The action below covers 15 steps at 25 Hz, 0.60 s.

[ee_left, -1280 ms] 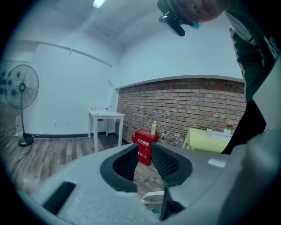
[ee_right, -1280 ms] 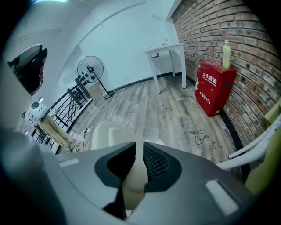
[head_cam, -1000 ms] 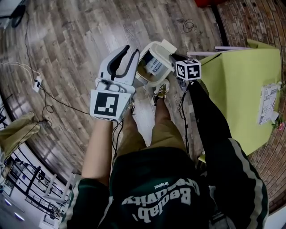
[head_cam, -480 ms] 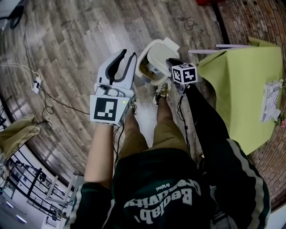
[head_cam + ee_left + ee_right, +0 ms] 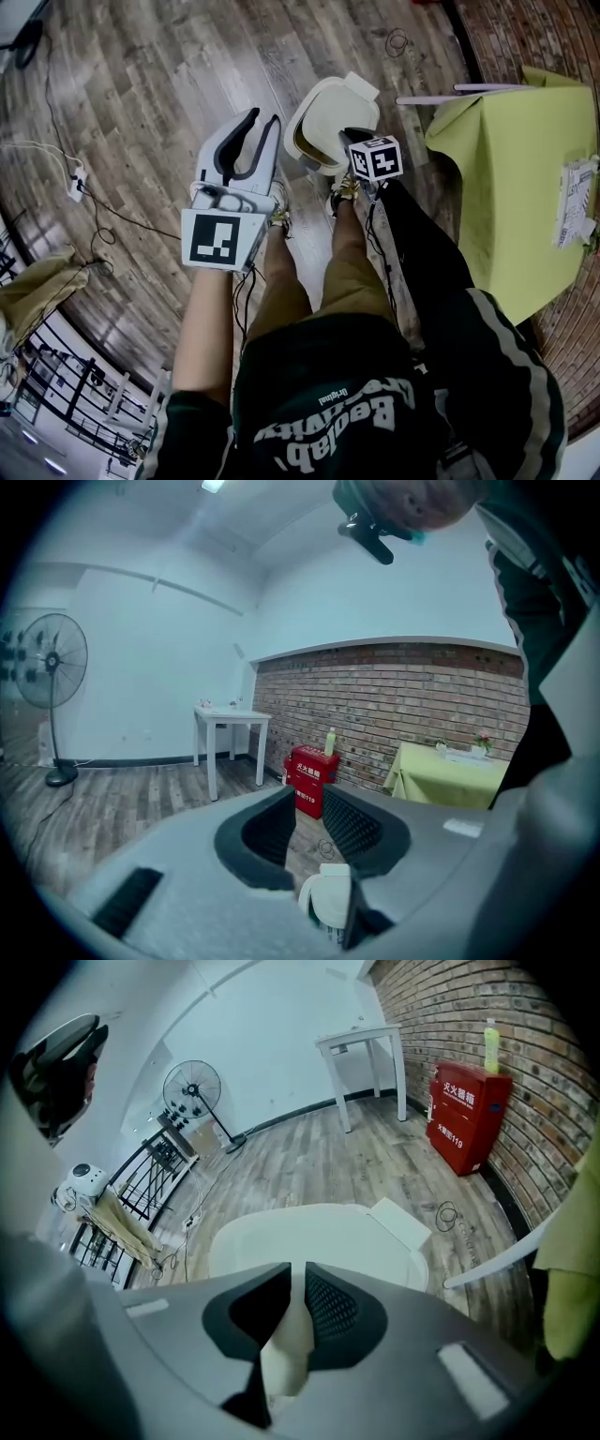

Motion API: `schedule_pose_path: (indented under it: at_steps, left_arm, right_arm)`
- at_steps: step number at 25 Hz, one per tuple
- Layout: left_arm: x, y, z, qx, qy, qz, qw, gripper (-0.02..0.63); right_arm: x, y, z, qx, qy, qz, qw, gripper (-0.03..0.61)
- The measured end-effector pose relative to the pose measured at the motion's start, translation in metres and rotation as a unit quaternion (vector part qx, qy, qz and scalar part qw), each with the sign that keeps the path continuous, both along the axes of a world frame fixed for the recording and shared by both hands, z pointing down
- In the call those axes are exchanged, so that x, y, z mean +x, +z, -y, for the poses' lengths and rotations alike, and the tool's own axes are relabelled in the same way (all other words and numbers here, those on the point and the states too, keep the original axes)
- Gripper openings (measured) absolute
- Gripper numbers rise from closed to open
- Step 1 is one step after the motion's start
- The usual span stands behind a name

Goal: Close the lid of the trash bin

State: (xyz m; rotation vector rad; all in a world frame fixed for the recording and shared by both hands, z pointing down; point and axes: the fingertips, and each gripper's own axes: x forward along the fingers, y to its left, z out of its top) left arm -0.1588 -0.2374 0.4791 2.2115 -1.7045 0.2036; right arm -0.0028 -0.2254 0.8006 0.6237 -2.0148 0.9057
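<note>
A cream trash bin (image 5: 311,153) stands on the wood floor just ahead of the person's shoes. Its lid (image 5: 330,111) lies almost flat over the rim. My right gripper (image 5: 349,137) reaches down to the lid's near edge, shut on it. In the right gripper view the cream lid (image 5: 314,1237) fills the middle, and its edge sits pinched in the narrow gap of my right gripper (image 5: 297,1274). My left gripper (image 5: 261,120) hovers left of the bin, its jaws wide and closing a little with nothing between them. The bin (image 5: 328,897) shows low beyond my left gripper (image 5: 305,803).
A table under a green cloth (image 5: 511,178) stands right of the bin, with a white bar (image 5: 450,97) beside it. A cable and power strip (image 5: 75,173) lie on the floor at left. Farther off are a red box (image 5: 461,1115), a white table (image 5: 361,1044) and a fan (image 5: 192,1087).
The lid has swung down from a tilt that showed the bin's inside to nearly flat. My right gripper came down and left with it. The left gripper drifted slightly.
</note>
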Motion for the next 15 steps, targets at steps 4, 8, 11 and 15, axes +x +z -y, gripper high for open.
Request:
schedule_pose_path:
  at_steps: [4, 8, 11, 15]
  left_arm:
    - [-0.001, 0.004, -0.001, -0.002, 0.009, 0.006, 0.9999, 0.098]
    - [-0.005, 0.008, 0.002, 0.001, -0.002, -0.001, 1.0000, 0.097]
    - [-0.001, 0.009, 0.008, 0.010, 0.000, -0.004, 0.9999, 0.095]
    - [0.009, 0.012, 0.013, 0.014, 0.012, -0.012, 0.9998, 0.095]
  right_arm:
    - [-0.001, 0.014, -0.010, -0.002, -0.004, -0.010, 1.000, 0.059]
    - [-0.005, 0.031, -0.020, -0.010, 0.000, -0.015, 1.000, 0.067]
    - [-0.007, 0.044, -0.025, -0.017, -0.003, -0.019, 1.000, 0.083]
    - [-0.008, 0.055, -0.031, -0.018, -0.025, -0.023, 0.999, 0.086]
